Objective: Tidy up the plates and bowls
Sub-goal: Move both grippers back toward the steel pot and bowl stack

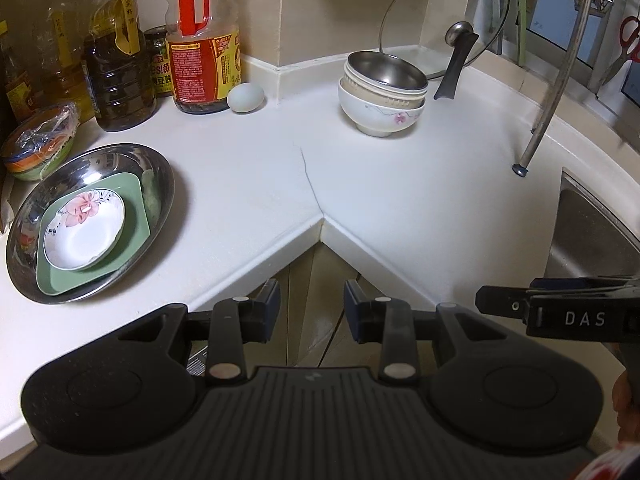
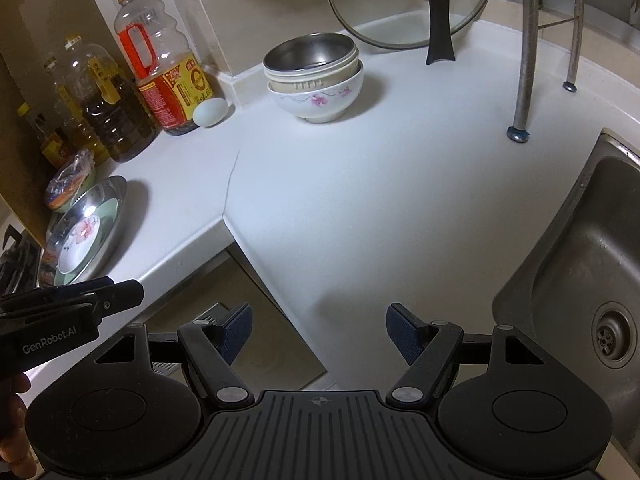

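A steel bowl [image 1: 384, 70] sits nested in a cream bowl, which sits in a white floral bowl [image 1: 380, 118] at the back of the white counter [image 1: 400, 200]; the same bowl stack [image 2: 314, 80] shows in the right wrist view. At the left, a steel plate [image 1: 160, 168] holds a green square plate [image 1: 132, 196] with a small white floral dish [image 1: 84, 236] on top. My left gripper [image 1: 312, 304] hovers open and empty over the counter's inner corner. My right gripper [image 2: 322, 332] is open wide and empty above the counter's front edge, beside the left one [image 2: 120, 292].
Oil bottles [image 1: 116, 72] and an egg [image 1: 245, 97] line the back left wall. A wrapped bowl [image 1: 38, 144] sits behind the steel plate. A glass lid [image 1: 440, 20] leans in the corner. Rack legs [image 2: 520, 80] stand near the steel sink [image 2: 580, 260] at the right.
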`<state>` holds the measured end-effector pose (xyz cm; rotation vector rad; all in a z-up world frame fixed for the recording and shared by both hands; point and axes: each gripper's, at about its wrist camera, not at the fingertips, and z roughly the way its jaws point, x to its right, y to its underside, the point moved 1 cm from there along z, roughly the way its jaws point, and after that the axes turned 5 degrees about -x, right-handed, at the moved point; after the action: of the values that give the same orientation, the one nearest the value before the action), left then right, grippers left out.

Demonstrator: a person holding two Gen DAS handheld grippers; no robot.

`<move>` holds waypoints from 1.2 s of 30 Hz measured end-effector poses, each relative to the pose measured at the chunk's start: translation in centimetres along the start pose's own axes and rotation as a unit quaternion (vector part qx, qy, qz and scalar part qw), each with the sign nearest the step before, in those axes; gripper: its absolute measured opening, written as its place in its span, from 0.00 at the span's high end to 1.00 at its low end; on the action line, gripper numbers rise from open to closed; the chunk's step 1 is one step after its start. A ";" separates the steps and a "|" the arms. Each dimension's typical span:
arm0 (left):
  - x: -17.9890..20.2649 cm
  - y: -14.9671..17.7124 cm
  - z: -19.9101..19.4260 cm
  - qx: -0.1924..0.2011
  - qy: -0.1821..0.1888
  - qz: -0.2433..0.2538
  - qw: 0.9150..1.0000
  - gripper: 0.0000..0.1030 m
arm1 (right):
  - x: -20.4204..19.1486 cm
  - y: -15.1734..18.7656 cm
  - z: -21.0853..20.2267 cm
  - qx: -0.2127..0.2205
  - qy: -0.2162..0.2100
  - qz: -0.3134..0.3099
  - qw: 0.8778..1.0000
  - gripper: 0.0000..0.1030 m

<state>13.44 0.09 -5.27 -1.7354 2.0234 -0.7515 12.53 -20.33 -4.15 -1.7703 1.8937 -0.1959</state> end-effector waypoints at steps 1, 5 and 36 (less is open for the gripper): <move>-0.2 -0.1 0.1 -0.001 0.002 -0.001 1.000 0.69 | -0.2 -0.1 0.2 -0.001 0.001 0.000 1.000 0.28; -1.0 -1.1 0.7 0.001 0.007 0.003 1.000 0.69 | -0.4 -0.6 0.8 0.000 0.004 0.008 1.000 0.28; 0.9 -18.1 8.5 0.107 0.063 0.033 0.992 0.71 | 4.9 -17.1 3.3 0.175 -0.028 0.092 0.980 0.54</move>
<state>32.52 -3.93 -0.83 -1.5283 1.9867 -1.0382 29.15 -26.40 -0.55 -1.3470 1.8392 -0.3816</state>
